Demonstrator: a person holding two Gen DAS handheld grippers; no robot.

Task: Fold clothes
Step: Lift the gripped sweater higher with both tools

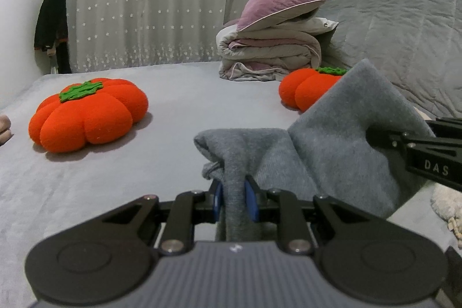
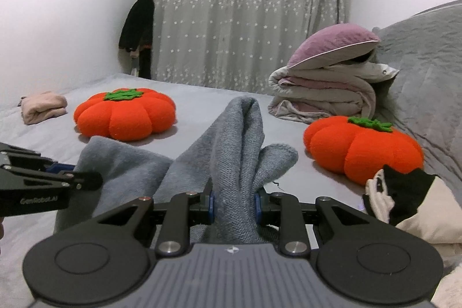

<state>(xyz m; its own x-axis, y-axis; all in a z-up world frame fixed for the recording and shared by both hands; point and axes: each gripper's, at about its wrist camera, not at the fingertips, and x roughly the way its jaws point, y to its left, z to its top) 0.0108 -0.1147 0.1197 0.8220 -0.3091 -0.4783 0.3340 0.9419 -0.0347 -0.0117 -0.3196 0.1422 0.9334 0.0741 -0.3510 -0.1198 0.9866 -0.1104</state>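
The grey knit garment [image 2: 231, 140] hung lifted off the bed [image 1: 86, 186] between your two grippers, its cloth bunched into upright folds while a lower part still trailed on the sheet. Your left gripper [image 1: 234, 199] had its jaws clamped on a narrow pleat of that garment, the blue pads [image 1: 251, 201] pressing it from both sides. Your right gripper [image 2: 234, 202] had its jaws clamped on a thicker gather of the same cloth, which rose above them in a tall ridge. In each wrist view the other gripper reached in from the side, buried in the fabric. Beyond the garment, two orange pumpkin cushions lay on the bed, one [image 2: 124, 114] to the left and one [image 2: 363, 149] to the right, well apart. Behind the right cushion sat a stack of folded quilts [image 2: 323, 94] with a purple pillow [image 2: 332, 45] on top, against a grey padded headboard [image 1: 404, 33]. A folded pink garment [image 2: 43, 106] lay near the bed's far left edge, and a star-patterned curtain [image 2: 245, 13] hung behind.
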